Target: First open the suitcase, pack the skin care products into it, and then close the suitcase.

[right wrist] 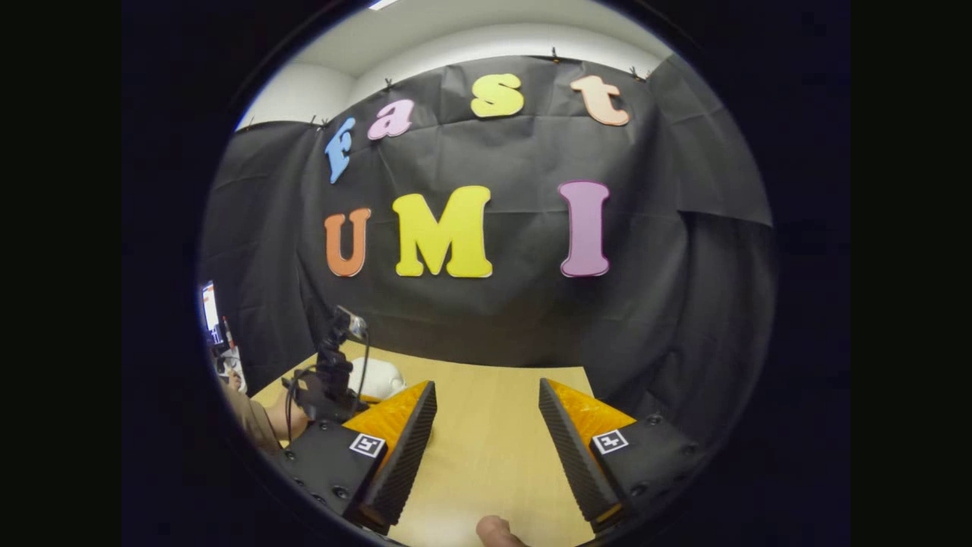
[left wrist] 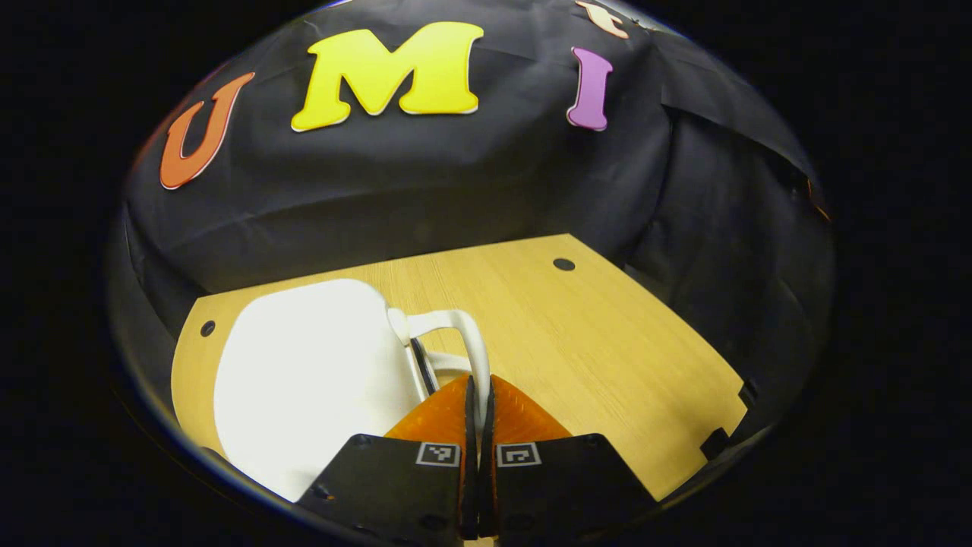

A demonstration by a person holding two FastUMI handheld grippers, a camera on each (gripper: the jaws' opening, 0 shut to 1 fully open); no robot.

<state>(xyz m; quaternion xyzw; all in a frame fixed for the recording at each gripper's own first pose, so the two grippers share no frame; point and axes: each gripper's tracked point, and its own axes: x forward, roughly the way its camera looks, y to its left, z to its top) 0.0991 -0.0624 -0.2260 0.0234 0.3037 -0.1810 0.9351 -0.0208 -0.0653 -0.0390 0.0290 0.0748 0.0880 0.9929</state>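
Note:
A small white suitcase (left wrist: pixel 311 380) lies closed on the wooden table (left wrist: pixel 592 342), at the left of the left gripper view. Its white loop handle (left wrist: pixel 456 319) sticks out from its right side and runs down between the fingers of my left gripper (left wrist: pixel 478 384), which is shut on it. In the right gripper view, my right gripper (right wrist: pixel 486 395) hangs open over bare table (right wrist: pixel 486 456), holding nothing. Farther left in that view, the left gripper (right wrist: pixel 326 387) is held by a hand (right wrist: pixel 285 418), with the white suitcase (right wrist: pixel 380 377) just behind it. No skin care products are in sight.
The table has small dark holes (left wrist: pixel 563 264) near its far corners, and its right edge (left wrist: pixel 729 395) drops off to the black cloth. A fingertip (right wrist: pixel 497 532) pokes in at the bottom of the right gripper view. A screen (right wrist: pixel 209 304) glows at the far left.

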